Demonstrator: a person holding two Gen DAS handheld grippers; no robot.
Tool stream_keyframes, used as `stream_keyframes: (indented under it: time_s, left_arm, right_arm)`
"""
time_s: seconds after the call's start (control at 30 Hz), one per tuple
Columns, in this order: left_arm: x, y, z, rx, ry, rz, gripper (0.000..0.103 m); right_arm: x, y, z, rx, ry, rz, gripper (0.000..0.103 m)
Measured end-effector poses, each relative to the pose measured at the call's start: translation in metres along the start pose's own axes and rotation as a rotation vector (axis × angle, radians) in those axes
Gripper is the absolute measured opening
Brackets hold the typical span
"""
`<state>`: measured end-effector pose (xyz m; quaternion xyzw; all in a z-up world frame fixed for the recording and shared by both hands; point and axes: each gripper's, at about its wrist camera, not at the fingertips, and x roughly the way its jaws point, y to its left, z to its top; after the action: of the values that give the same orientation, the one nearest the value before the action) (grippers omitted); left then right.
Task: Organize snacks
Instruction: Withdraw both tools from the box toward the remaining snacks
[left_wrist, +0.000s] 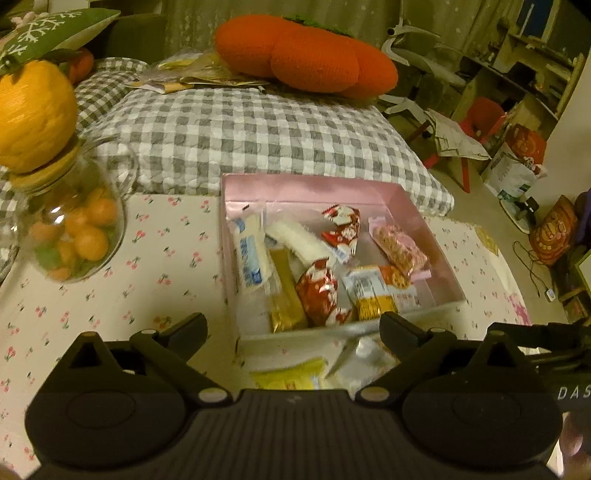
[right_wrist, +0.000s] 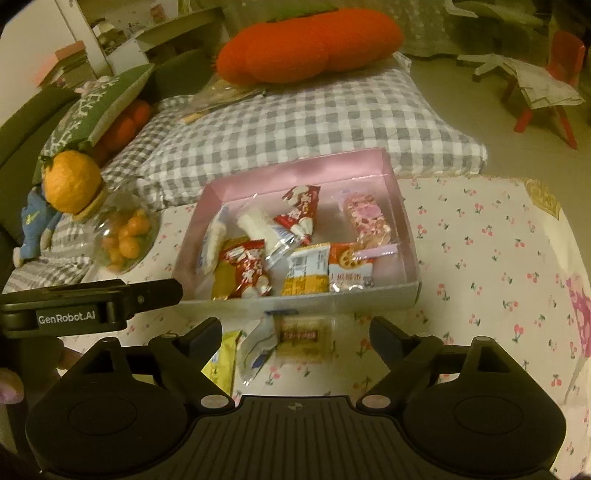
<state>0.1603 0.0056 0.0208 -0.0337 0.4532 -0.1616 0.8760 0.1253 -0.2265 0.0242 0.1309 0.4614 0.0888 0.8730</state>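
A pink box (left_wrist: 314, 188) (right_wrist: 295, 173) stands on the cherry-print tablecloth and holds several wrapped snacks: red packets (left_wrist: 317, 291), a white bar (left_wrist: 299, 240), a pink bar (left_wrist: 399, 247) and orange packs (right_wrist: 306, 273). Three loose snacks lie on the cloth in front of it: a yellow packet (right_wrist: 221, 363), a clear wrapper (right_wrist: 258, 343) and a beige biscuit pack (right_wrist: 304, 338). My left gripper (left_wrist: 293, 325) is open above the yellow packet (left_wrist: 291, 374), holding nothing. My right gripper (right_wrist: 295, 326) is open over the biscuit pack without touching it. A left gripper finger (right_wrist: 155, 291) shows at the left.
A glass jar (left_wrist: 74, 236) (right_wrist: 122, 236) of orange sweets with an orange-shaped lid stands left of the box. Behind the table lie a grey checked cushion (left_wrist: 258, 129) and an orange pumpkin pillow (left_wrist: 306, 59). A red chair (right_wrist: 554, 74) stands far right.
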Motion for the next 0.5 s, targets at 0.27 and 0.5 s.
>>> stream_keyframes:
  time_s: [0.27, 0.5]
  left_arm:
    - [-0.023, 0.006, -0.023, 0.029, 0.002, 0.023, 0.102]
    - [-0.039, 0.017, -0.04, 0.018, 0.009, 0.049, 0.102]
  right_arm:
    - [-0.017, 0.005, -0.019, -0.036, -0.014, 0.003, 0.092]
    - [-0.026, 0.012, -0.034, -0.085, -0.033, -0.003, 0.094]
